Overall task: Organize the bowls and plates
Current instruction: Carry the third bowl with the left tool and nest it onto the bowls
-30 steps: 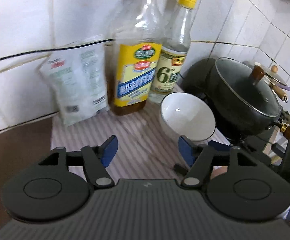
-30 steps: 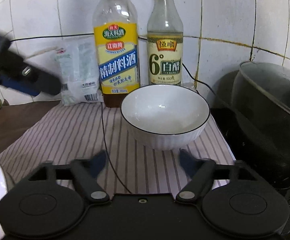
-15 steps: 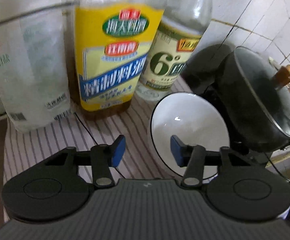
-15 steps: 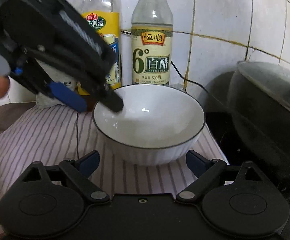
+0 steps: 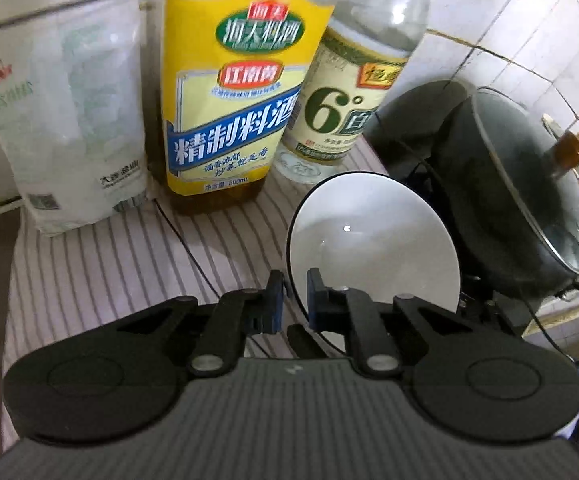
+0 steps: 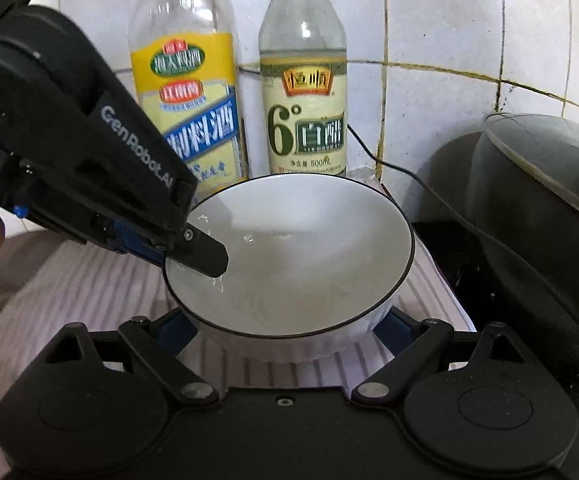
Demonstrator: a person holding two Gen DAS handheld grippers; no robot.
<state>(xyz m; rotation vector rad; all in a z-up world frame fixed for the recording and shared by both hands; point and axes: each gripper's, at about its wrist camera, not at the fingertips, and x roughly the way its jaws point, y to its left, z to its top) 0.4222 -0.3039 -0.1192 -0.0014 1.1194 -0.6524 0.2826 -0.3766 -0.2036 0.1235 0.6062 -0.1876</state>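
White bowl (image 6: 301, 252) with thin dark rim, glossy inside, sits on striped cloth (image 5: 109, 264) before two bottles. Left gripper (image 5: 294, 300) pinches its near-left rim, jaws nearly closed. Right gripper (image 6: 285, 330) jaws wide, flanking bowl base.

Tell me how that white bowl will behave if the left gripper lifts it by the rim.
The white bowl looks rigid and glazed, so the left gripper, pinching one side of the rim, may slip. Held off-centre, it would likely tilt. It looks ceramic, so probably chips if dropped.
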